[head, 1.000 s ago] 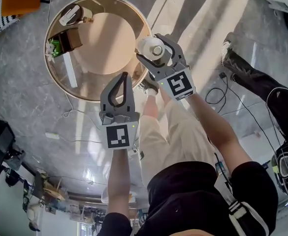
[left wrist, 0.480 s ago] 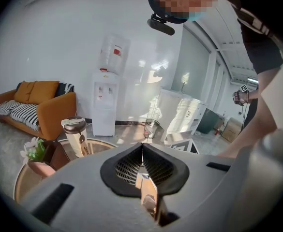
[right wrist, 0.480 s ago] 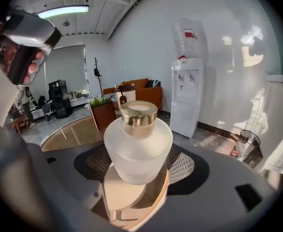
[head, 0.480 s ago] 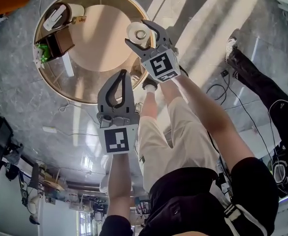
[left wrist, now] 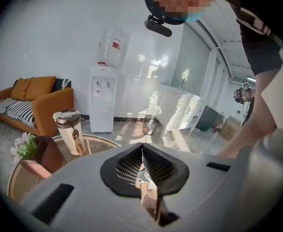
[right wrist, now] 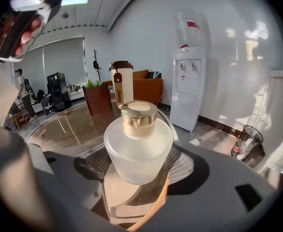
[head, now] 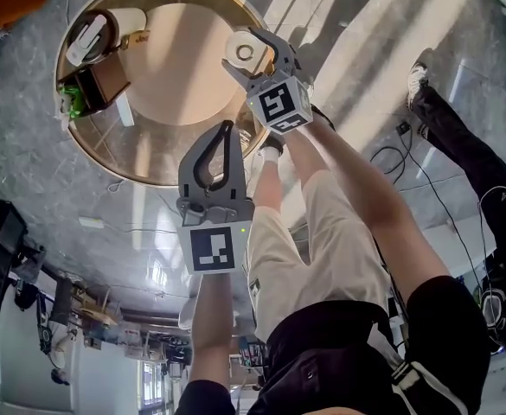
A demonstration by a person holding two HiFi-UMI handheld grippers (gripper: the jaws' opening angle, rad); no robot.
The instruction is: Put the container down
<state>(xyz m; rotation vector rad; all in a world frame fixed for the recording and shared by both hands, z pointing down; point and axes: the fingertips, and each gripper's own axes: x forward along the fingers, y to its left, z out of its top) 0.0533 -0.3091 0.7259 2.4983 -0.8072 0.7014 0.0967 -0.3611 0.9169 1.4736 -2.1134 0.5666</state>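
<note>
The container (head: 239, 54) is a frosted white bottle with a gold cap (right wrist: 138, 119). My right gripper (head: 246, 56) is shut on the container's round body (right wrist: 139, 151) and holds it upright, just above the right edge of the round glass table (head: 149, 178). The gold rim and glass top (right wrist: 68, 124) show right under the bottle. My left gripper (head: 226, 135) hangs nearer me, off the table's near rim. Its jaws (left wrist: 142, 148) are shut with nothing between them.
At the table's far left stand a lidded travel mug (head: 105, 26) and a brown planter box with a green plant (head: 92, 80). A white strip (head: 124, 109) lies on the glass. Cables (head: 408, 162) and another person's leg (head: 460, 137) are on the floor at right.
My right gripper has carried the container left and away from me, from beside the table's rim to over its edge. The left gripper has stayed shut and hardly moved.
</note>
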